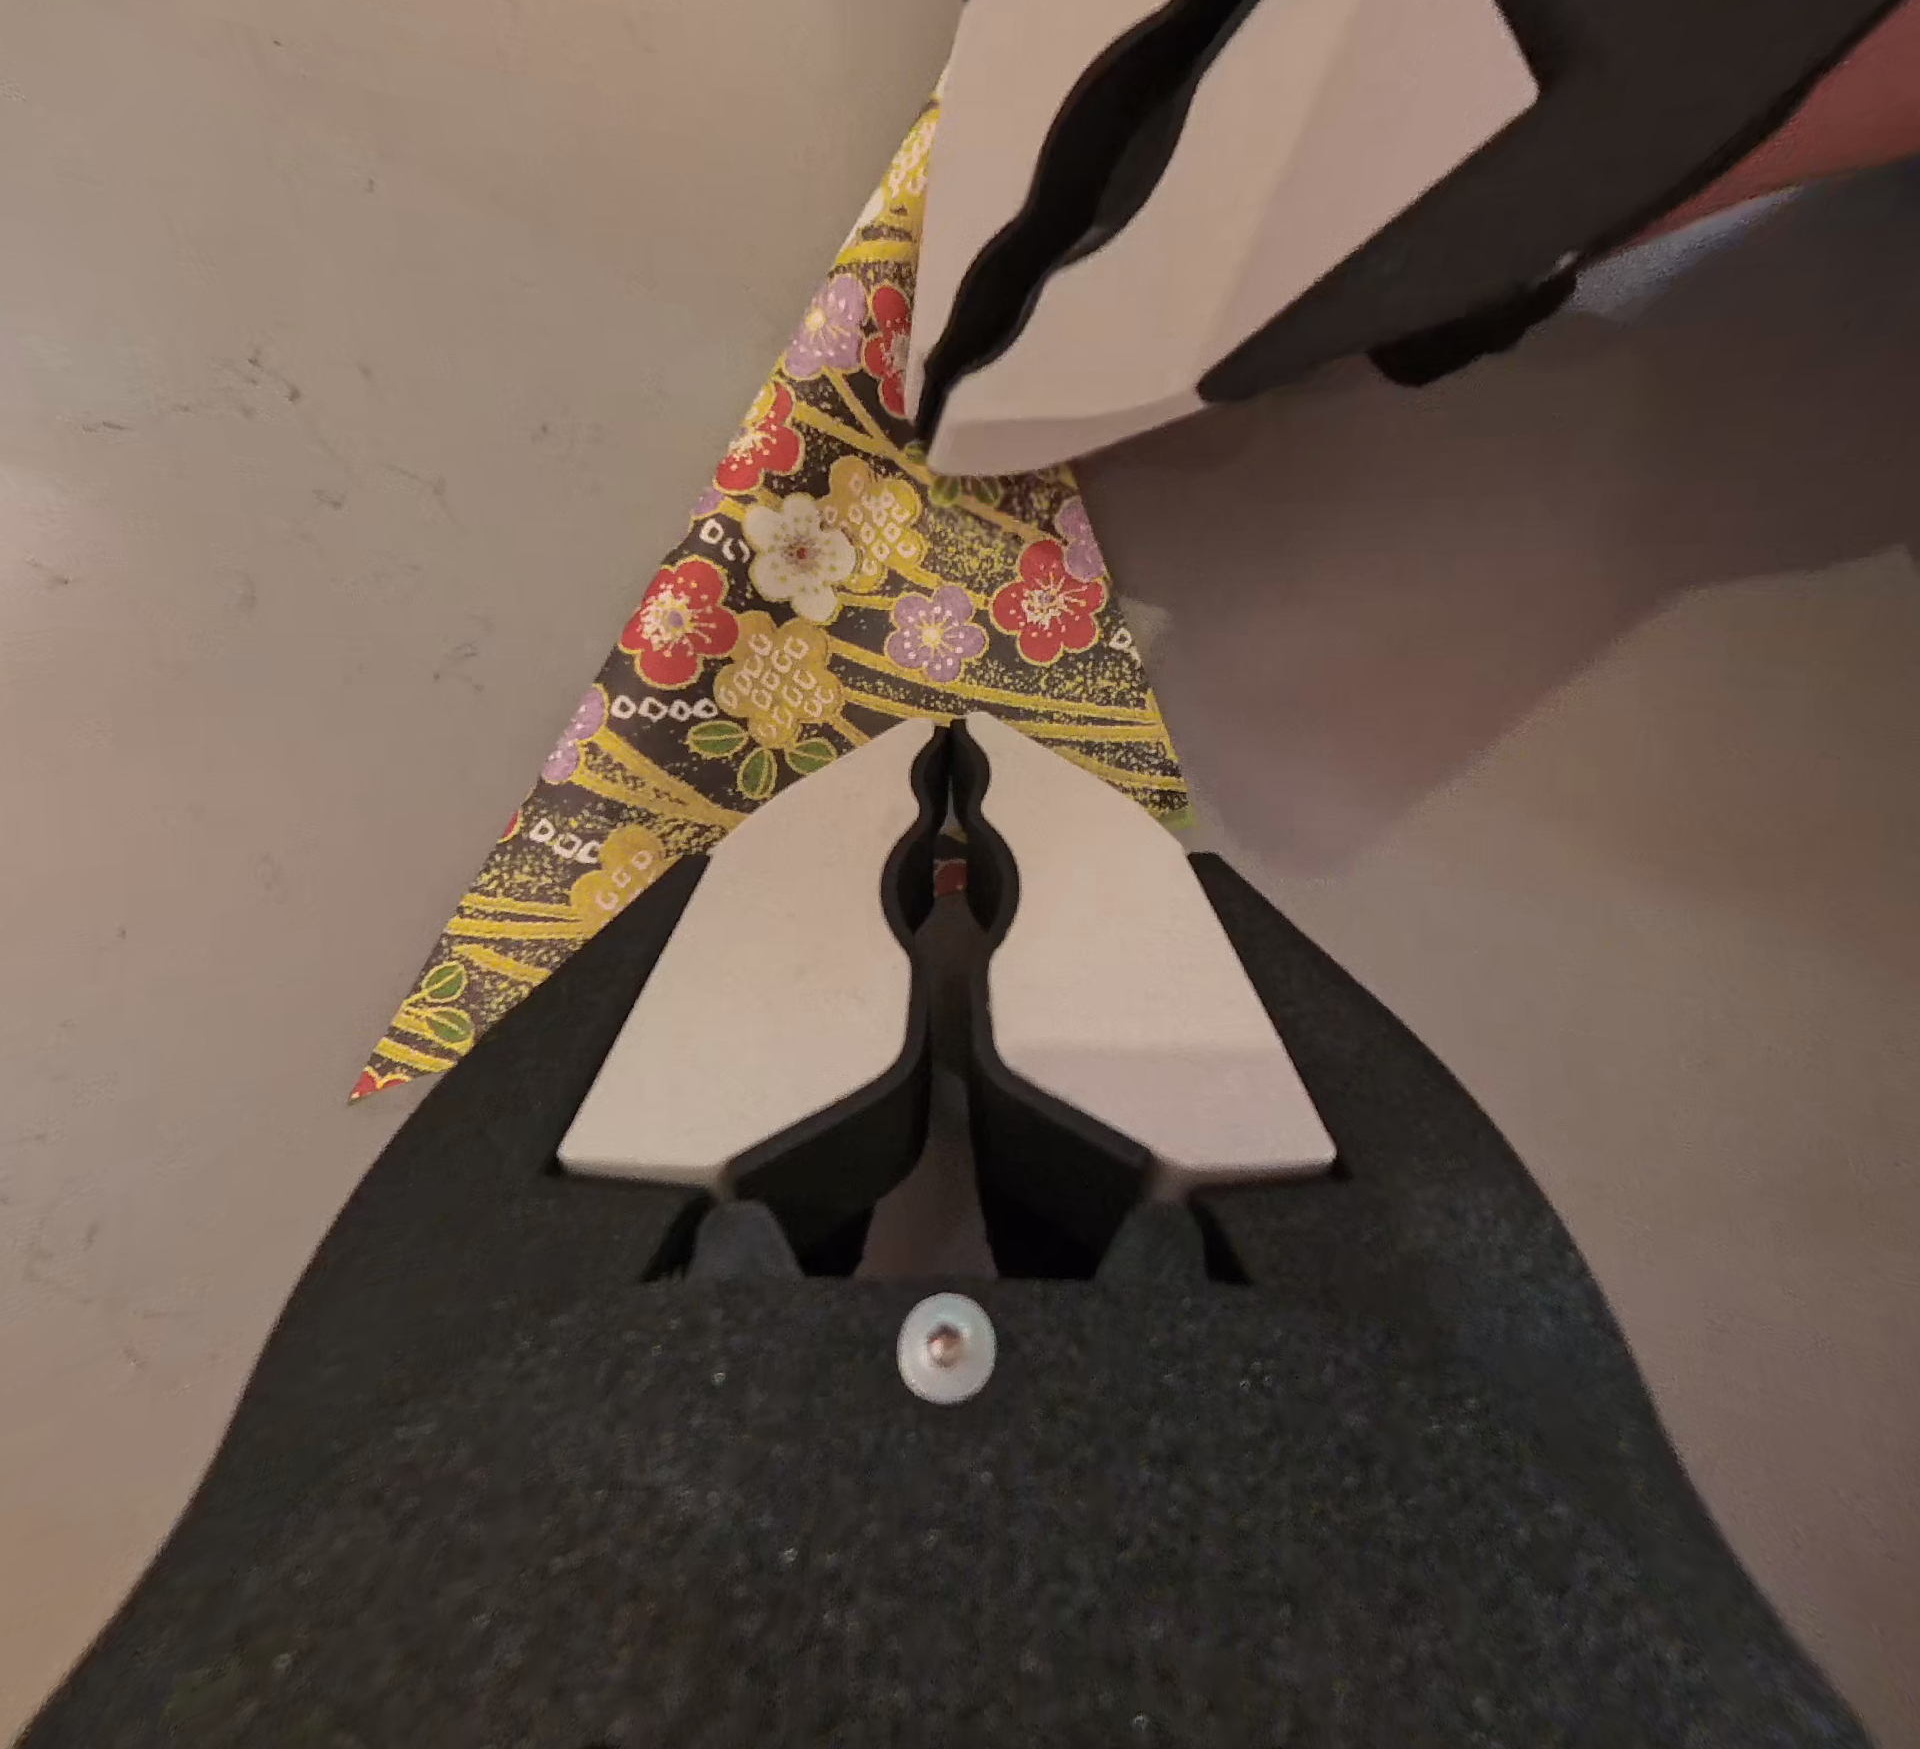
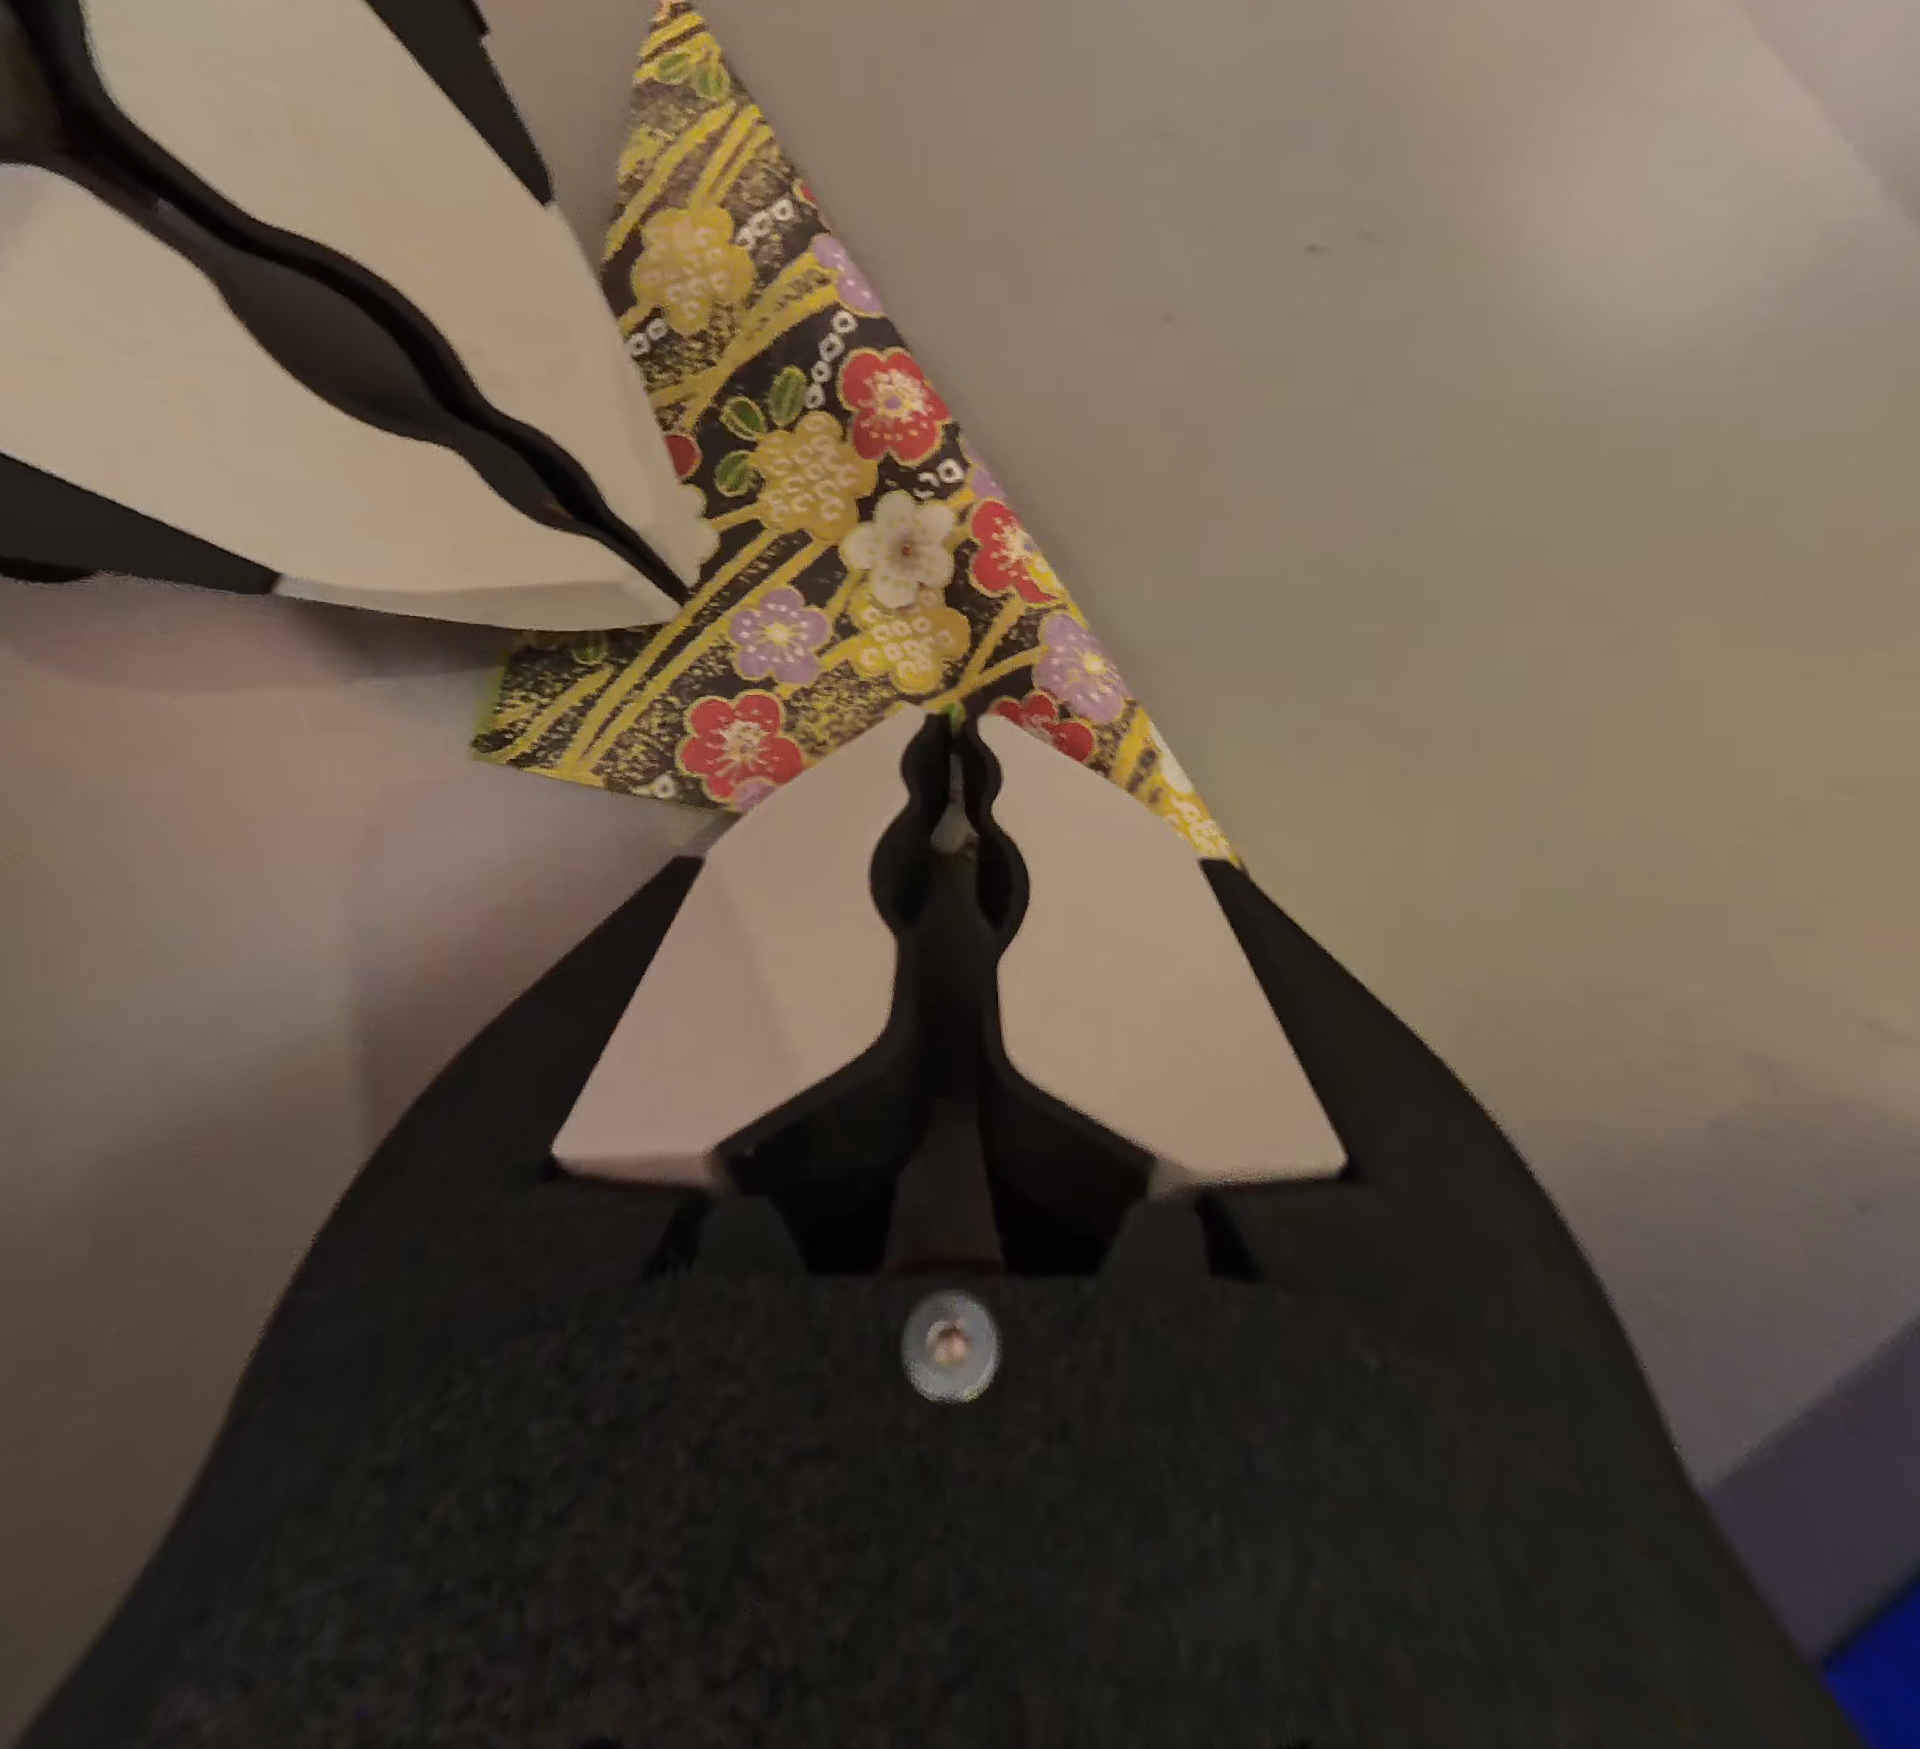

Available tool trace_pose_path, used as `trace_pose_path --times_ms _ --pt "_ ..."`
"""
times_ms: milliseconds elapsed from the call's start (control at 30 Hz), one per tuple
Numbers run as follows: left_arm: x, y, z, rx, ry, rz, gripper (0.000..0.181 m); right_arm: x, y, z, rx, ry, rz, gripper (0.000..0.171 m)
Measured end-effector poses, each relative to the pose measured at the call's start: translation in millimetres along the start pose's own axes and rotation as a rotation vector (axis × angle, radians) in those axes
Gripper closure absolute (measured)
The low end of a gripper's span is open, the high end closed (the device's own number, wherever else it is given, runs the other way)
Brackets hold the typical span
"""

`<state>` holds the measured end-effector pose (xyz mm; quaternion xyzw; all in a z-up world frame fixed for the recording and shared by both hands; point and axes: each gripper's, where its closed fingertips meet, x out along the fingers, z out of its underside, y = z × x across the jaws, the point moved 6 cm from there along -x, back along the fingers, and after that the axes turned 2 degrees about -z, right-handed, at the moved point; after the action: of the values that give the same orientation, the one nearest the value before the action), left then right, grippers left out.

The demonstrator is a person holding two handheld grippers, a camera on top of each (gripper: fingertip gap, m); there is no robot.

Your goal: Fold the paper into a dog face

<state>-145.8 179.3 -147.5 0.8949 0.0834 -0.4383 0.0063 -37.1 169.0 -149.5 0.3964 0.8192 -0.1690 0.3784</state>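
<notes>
Left wrist view: gripper [image 1: 951, 731] on paper [image 1: 831, 598]

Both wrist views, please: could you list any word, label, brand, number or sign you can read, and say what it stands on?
None: no writing shows in either view.
The paper bears only a printed pattern of flowers, leaves and gold lines, no letters.
The left gripper and right gripper are plain black and white, each with a bare screw.
The table is unmarked.
</notes>
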Motion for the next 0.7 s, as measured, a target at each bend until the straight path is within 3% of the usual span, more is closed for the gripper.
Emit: trace_pose_path --times_ms 700 --pt "0.0 0.4 0.2 -0.007 0.003 0.0 0.181 -20.2 53.6 15.1 0.167 -0.011 0.197 0.171"
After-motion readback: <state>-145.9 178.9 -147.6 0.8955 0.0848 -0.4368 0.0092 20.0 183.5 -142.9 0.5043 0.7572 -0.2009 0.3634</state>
